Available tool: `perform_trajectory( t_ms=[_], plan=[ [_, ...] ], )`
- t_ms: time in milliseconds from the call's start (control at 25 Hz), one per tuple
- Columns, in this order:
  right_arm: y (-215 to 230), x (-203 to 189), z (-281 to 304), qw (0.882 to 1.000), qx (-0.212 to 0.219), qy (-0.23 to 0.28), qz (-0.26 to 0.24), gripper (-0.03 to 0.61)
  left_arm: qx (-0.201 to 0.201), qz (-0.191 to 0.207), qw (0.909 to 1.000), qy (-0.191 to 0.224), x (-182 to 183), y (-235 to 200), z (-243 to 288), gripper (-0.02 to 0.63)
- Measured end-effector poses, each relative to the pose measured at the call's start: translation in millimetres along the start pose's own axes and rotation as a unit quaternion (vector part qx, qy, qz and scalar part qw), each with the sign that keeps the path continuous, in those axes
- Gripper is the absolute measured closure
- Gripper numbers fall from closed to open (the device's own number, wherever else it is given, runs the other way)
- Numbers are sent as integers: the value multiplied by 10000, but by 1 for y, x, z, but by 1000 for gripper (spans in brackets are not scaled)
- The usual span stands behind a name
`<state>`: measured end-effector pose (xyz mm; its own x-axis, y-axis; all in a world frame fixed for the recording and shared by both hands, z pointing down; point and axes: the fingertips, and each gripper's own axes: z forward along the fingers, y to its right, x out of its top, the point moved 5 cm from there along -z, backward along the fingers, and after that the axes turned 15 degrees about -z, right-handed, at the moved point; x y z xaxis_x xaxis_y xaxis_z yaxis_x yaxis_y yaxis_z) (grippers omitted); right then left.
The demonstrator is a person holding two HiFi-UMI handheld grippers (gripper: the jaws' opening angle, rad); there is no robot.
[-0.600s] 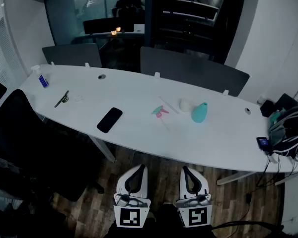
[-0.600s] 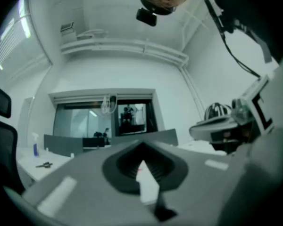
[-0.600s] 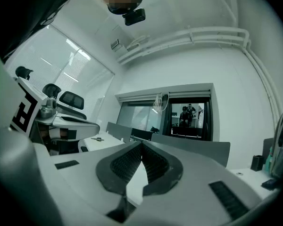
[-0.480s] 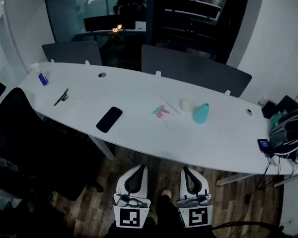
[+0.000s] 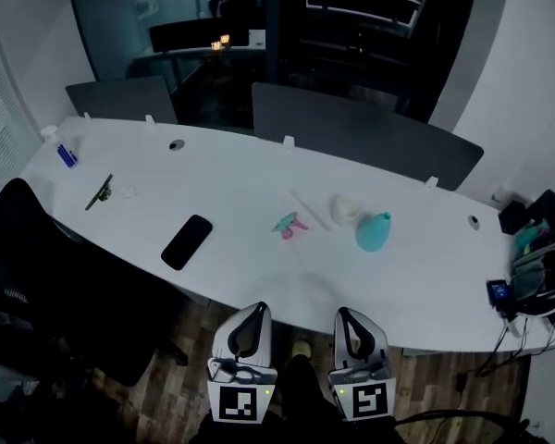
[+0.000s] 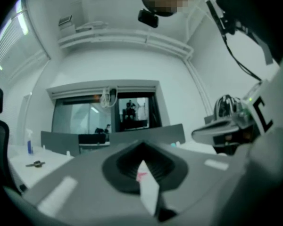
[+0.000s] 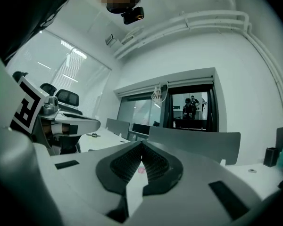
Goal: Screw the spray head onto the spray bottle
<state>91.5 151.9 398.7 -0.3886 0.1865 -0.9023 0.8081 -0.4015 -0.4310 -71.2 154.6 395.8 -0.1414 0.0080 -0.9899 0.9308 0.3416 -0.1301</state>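
A teal spray bottle [image 5: 374, 231] lies on the long white table [image 5: 240, 188], right of its middle. A pink and teal spray head [image 5: 288, 225] lies loose on the table a short way to its left, with a thin tube beside it. My left gripper [image 5: 251, 314] and my right gripper [image 5: 349, 317] hover side by side at the near table edge, both shut and holding nothing. In the left gripper view the jaws [image 6: 142, 147] meet at their tips. In the right gripper view the jaws [image 7: 141, 142] meet too.
A black phone [image 5: 187, 241] lies left of the spray head. A small tool [image 5: 99, 192] and a blue bottle [image 5: 63, 151] sit at the far left. A white object [image 5: 344, 209] rests behind the bottle. Grey partition panels [image 5: 361, 137] line the far side. A black chair [image 5: 37, 248] stands left. Bags and cables [image 5: 541, 266] crowd the right end.
The view has moved closer to the table, so the table now reaches nearer the grippers. Both grippers stay shut and side by side. Nothing on the table has moved.
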Motion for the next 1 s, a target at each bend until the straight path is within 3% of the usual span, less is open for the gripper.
perform_trajectory(
  t_ms=[120,200,360,480,560,680,800,1000],
  plan=[
    [22,-13,34,9995,310,-36,73,574,107,148,9998,-87,0,-3,39,609],
    [28,-26,58,9959,859,-245,158,574,179,204,9996,-72,1,-6,63,609],
    [27,-65,106,9771,1914,-828,429,572,374,392,9985,-94,-1,-15,99,609],
    [24,-91,141,9618,2343,-1252,661,571,621,369,9974,-30,-5,-28,111,610],
    [17,-105,162,9490,2596,-1591,819,522,794,239,9964,-154,-11,-37,112,609],
    [2,-125,186,9294,2852,-2121,990,491,952,345,9939,-435,-16,-53,108,609],
    [-14,-147,207,9136,2935,-2682,849,491,1133,104,9926,-435,-15,-76,105,609],
    [-33,-170,223,8889,2968,-3410,743,492,1111,270,9922,-486,-10,-112,106,609]
  ],
)
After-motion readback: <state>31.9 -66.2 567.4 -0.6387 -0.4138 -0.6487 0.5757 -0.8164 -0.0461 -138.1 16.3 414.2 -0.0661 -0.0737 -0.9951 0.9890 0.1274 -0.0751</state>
